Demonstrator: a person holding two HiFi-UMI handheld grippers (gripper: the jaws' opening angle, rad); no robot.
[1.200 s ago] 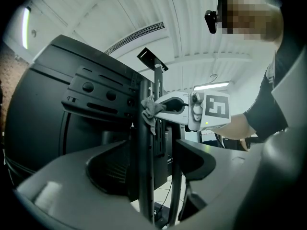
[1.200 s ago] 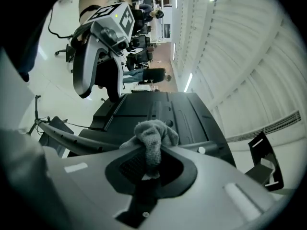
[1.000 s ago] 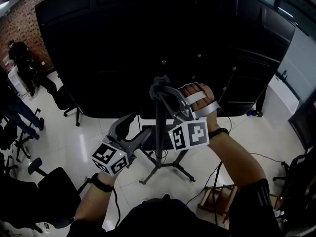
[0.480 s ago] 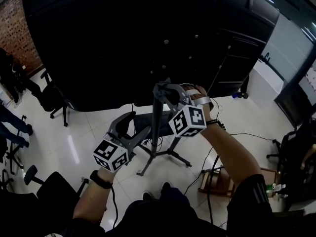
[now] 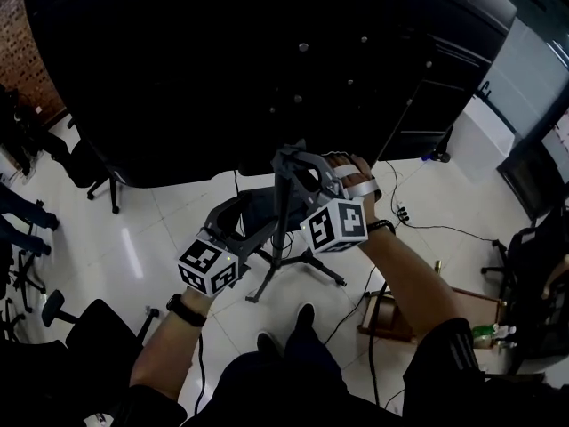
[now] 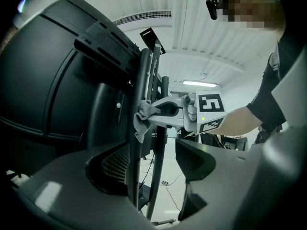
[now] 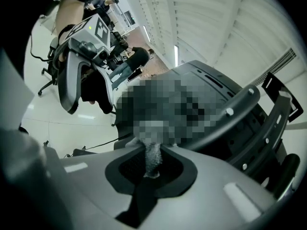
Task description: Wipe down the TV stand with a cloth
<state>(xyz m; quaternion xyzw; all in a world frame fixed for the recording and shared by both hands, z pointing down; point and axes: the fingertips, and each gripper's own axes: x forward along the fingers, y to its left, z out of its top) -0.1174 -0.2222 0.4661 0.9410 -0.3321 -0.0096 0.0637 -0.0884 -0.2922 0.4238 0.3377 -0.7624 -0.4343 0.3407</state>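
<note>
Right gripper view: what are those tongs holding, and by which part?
The right tongs are shut on a grey fuzzy cloth, pinching one end; the bunched rest touches the black stand pole.

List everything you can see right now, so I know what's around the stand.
TV: one, black, back towards us, top of the head view.
TV stand: one, black, pole on splayed legs, centre.
Cloth: one, grey, against the pole.
Office chairs: at least two, black, on the floor at left.
Floor: one, white and glossy, under everything.
Brick wall: one, red-brown, upper left corner.
Left tongs: one, grey, jaws apart round the pole, below the cloth.
Right tongs: one, grey, shut on the cloth.
</note>
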